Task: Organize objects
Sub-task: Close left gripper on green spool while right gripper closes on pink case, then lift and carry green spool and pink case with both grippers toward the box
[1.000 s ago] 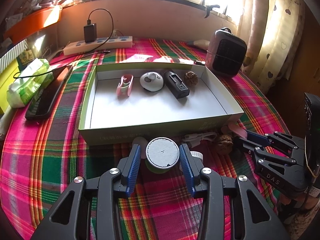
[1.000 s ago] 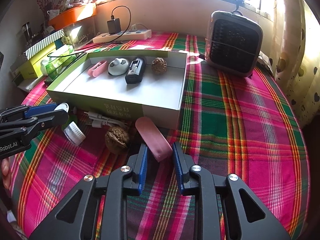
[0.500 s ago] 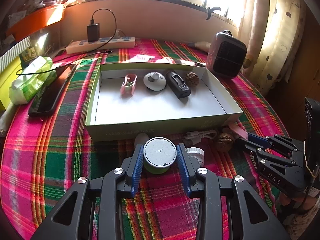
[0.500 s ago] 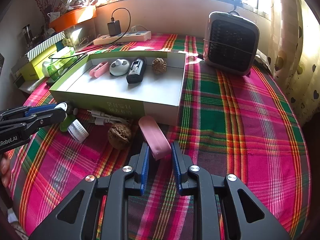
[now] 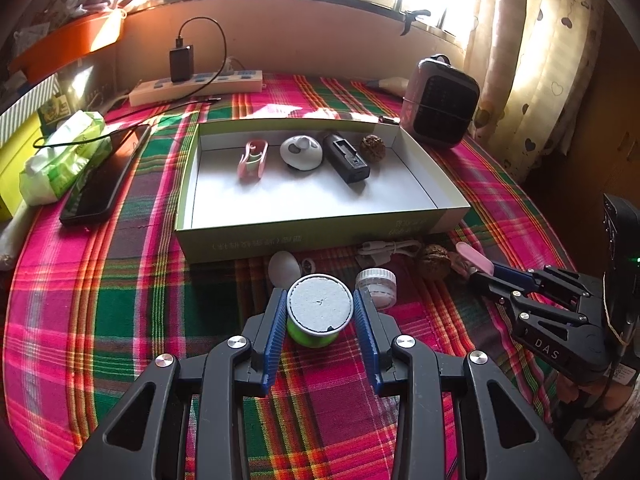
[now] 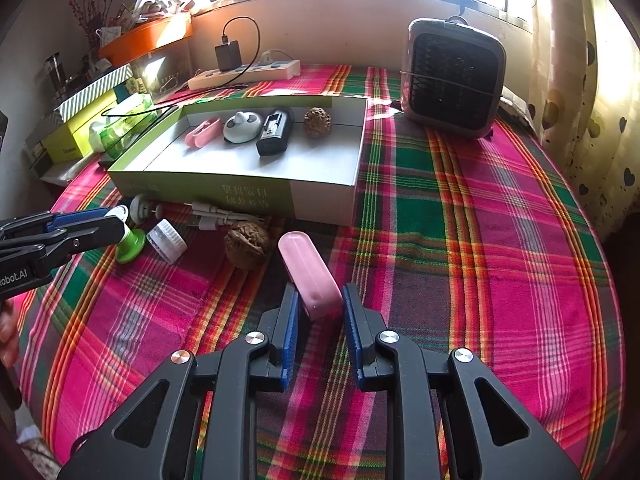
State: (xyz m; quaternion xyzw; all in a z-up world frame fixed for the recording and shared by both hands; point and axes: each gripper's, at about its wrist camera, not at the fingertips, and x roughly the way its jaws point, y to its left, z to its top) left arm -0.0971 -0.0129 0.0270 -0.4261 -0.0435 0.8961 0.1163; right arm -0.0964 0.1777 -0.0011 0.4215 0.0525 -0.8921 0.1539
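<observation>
My left gripper (image 5: 320,316) is shut on a green spool with a white top (image 5: 320,307), held above the plaid cloth in front of the open box (image 5: 320,236). My right gripper (image 6: 319,312) is shut on a pink case (image 6: 308,272), lifted off the cloth near the box's front right corner. The box (image 6: 248,192) holds a pink clip (image 5: 251,158), a white round device (image 5: 301,152), a black charger (image 5: 346,158) and a brown nut (image 5: 373,145). Loose on the cloth lie a walnut (image 6: 246,244), a small white-capped jar (image 6: 167,240) and a white cable (image 6: 216,216).
A small heater (image 6: 452,78) stands at the back right. A power strip with a charger (image 5: 196,82) lies by the back wall. A phone (image 5: 104,178) and a tissue pack (image 5: 60,160) lie left of the box. A white knob (image 5: 283,268) sits before the box.
Both grippers have risen and pulled back from the box. The green spool and the pink case have come up off the cloth with them.
</observation>
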